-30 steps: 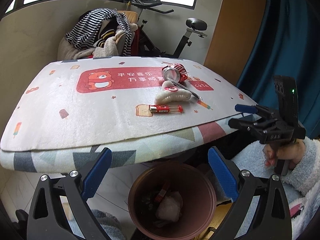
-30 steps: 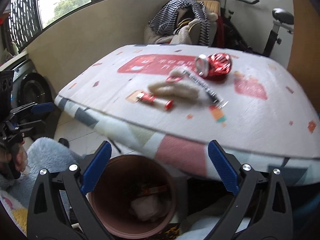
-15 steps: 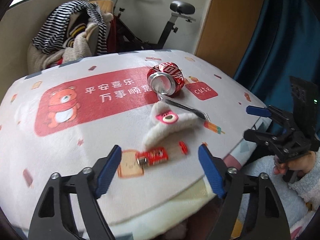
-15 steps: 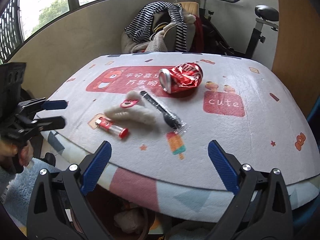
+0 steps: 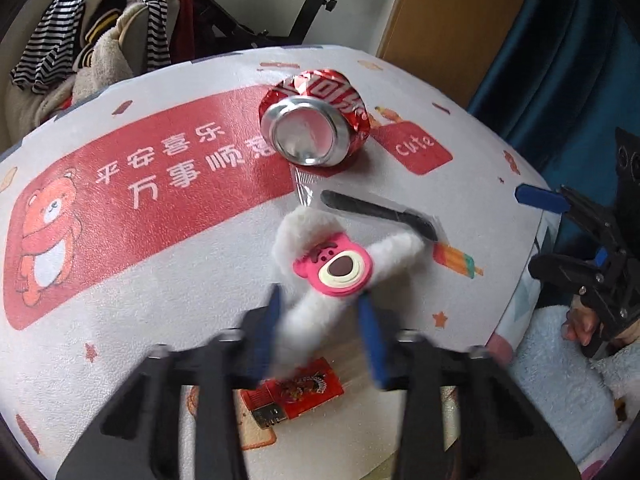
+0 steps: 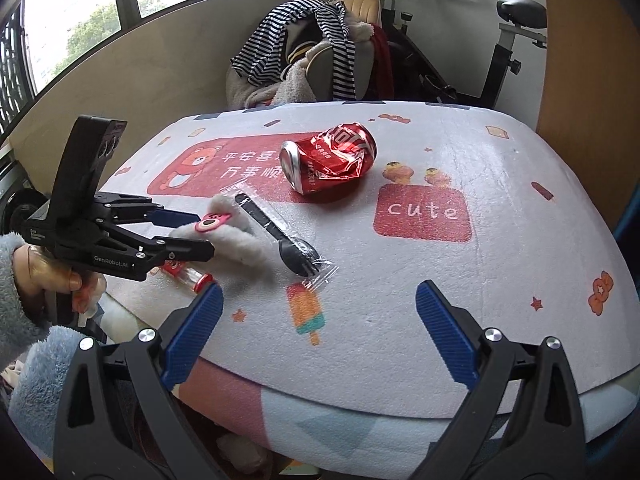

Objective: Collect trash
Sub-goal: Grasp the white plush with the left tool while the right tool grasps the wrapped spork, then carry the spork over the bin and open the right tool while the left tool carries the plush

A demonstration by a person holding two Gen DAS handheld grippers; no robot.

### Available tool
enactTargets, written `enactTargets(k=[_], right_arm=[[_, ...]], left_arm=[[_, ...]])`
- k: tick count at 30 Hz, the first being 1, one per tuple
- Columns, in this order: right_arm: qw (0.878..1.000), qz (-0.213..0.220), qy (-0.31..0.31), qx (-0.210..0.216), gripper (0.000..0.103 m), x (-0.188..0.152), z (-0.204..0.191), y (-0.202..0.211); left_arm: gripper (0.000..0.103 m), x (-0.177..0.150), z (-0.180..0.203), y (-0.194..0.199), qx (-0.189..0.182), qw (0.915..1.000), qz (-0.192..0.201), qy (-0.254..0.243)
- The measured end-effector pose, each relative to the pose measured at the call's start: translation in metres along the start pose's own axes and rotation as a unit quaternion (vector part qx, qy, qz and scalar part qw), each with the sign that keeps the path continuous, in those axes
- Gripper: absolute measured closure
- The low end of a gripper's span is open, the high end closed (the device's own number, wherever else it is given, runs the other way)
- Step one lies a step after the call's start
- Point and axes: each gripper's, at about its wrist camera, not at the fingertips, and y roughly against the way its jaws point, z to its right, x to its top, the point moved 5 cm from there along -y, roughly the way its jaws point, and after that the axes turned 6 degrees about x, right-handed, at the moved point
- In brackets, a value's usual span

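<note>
Hidden: your left gripper [image 5: 320, 332] is motion-blurred, and it covers the lower end of the white fluffy hair clip with the pink bear face [image 5: 332, 268].
Left jaws: apart, either side of the clip — contact unclear.
Right gripper [image 6: 316, 328]: jaws wide apart, holding nothing.
Trash: crushed red aluminium can [image 6: 330, 160] lies beyond the black plastic spoon in clear wrap [image 6: 286, 236]; a small red tube [image 5: 296, 394] lies under your left gripper, all on the fleecy printed table cover [image 6: 500, 240].

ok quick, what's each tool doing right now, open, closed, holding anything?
Left tool: open, fingers either side of the white fluffy hair clip, not clamped yet.
Right tool: open, holding nothing.
</note>
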Motion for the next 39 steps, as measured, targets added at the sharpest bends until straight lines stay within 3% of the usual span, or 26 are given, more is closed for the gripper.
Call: enactTargets(k=[1,6,8,15,17,24,27,29,39], right_arm=[[1.0,-0.002,0.0,0.006,0.009,0.001,0.0,-0.003],[0.999,-0.031,0.018,0.002,0.02,0.004,0.0,-0.021],[0.998,-0.063,0.028,-0.014,0.037,0.004,0.0,-0.037],[0.997,-0.07,0.03,0.007,0.042,0.023,-0.007,-0.065],[0.997,-0.074,0.031,0.004,0.054,0.032,-0.008,-0.077],[0.993,-0.111,0.032,-0.027,0.054,0.05,-0.006,-0.116],[0.992,-0.116,0.039,-0.042,0.06,0.052,-0.009,-0.118],[0.993,-0.116,0.034,-0.018,0.087,0.054,-0.014,-0.118],[0.997,-0.046,0.058,0.03,0.089,0.041,-0.048,-0.056]], left_arm=[[0.085,-0.001,0.001,-0.001,0.004,1.0,-0.001,-0.007],[0.087,-0.006,0.002,0.0,0.001,0.9998,-0.002,-0.021],[0.089,-0.005,0.0,0.005,0.003,0.9998,0.005,-0.019],[0.091,0.005,-0.03,0.045,0.005,0.9958,0.072,0.057],[0.091,0.005,-0.038,0.058,0.006,0.9925,0.091,0.082],[0.091,-0.01,-0.057,0.098,0.022,0.9828,0.133,0.127],[0.091,-0.018,-0.061,0.111,0.021,0.9808,0.14,0.134],[0.091,-0.023,-0.064,0.119,0.012,0.98,0.142,0.138],[0.091,-0.046,-0.042,0.168,0.006,0.9781,0.169,0.122]])
